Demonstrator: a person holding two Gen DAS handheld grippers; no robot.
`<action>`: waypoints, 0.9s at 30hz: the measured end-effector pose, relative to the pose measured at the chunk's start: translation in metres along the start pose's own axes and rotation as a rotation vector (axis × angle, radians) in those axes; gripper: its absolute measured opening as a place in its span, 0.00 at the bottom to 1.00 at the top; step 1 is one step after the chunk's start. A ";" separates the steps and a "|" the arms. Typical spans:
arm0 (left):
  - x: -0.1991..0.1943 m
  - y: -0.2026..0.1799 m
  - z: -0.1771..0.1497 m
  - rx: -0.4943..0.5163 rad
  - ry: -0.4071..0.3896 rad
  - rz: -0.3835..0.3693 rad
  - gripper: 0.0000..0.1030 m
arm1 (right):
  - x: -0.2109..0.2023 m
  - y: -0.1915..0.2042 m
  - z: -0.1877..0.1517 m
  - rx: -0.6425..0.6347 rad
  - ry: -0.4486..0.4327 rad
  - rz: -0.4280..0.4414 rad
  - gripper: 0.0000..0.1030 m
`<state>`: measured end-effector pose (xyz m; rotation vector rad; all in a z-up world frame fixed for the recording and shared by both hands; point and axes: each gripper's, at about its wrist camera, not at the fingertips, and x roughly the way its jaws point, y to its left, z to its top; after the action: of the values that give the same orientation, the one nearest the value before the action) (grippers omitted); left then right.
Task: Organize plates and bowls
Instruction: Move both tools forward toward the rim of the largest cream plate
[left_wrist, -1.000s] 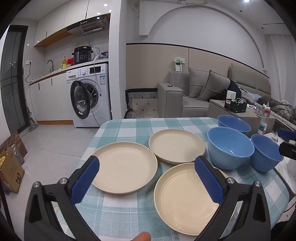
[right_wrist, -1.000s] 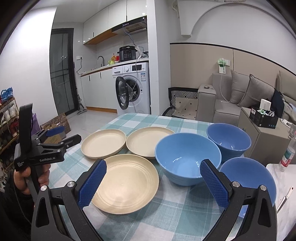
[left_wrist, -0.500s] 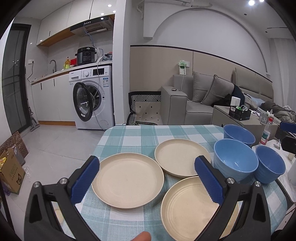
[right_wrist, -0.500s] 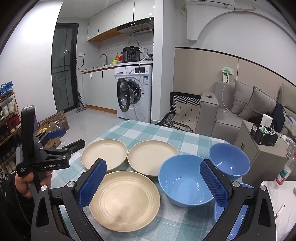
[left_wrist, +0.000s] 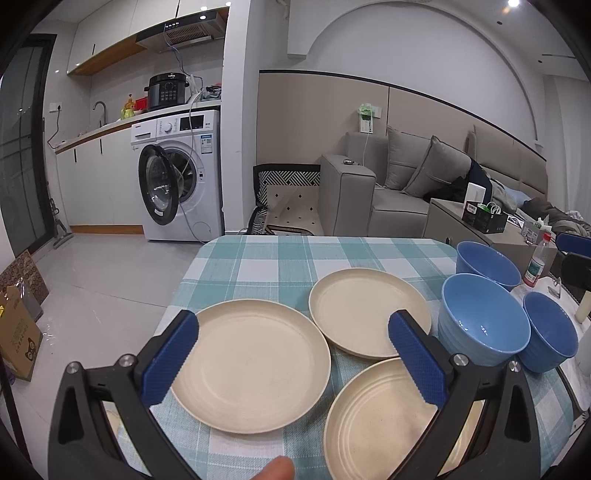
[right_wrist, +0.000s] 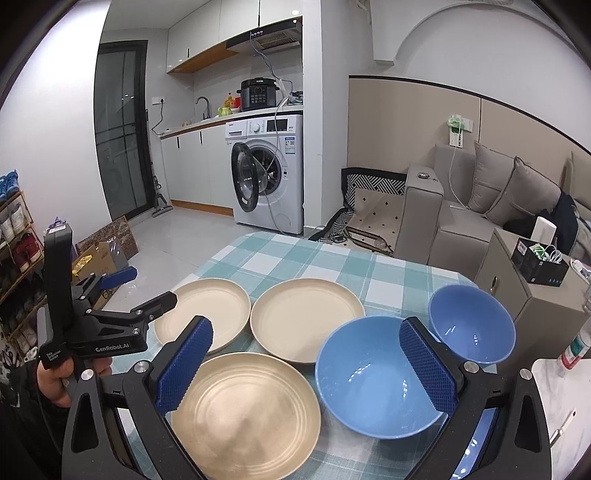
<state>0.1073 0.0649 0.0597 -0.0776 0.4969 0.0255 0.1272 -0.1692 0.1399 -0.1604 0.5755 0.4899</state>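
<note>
We see 3 cream plates (left_wrist: 251, 363) and 3 blue bowls (left_wrist: 484, 326) spread on the checked table (left_wrist: 295, 258), bowls right of plates. Left gripper (left_wrist: 291, 358) and right gripper (right_wrist: 306, 365) hover above, fingers spread wide, grasping nothing.

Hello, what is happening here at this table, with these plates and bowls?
A person holds a two-finger gripper in each hand above a table with a green checked cloth. The left gripper and the right gripper are both open and hold nothing. Three round beige plates and three blue bowls lie apart on the cloth, none stacked. The sorting has not begun.
</note>
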 end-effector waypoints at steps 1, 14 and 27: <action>0.004 0.000 0.002 -0.001 0.005 -0.003 1.00 | 0.004 -0.002 0.003 0.001 0.007 -0.002 1.00; 0.043 0.000 0.026 -0.013 0.038 -0.011 1.00 | 0.042 -0.023 0.037 0.022 0.052 -0.004 1.00; 0.078 -0.002 0.047 0.008 0.090 -0.010 1.00 | 0.088 -0.047 0.069 0.044 0.118 -0.036 1.00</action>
<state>0.1987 0.0669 0.0635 -0.0735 0.5870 0.0101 0.2477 -0.1563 0.1484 -0.1577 0.6967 0.4345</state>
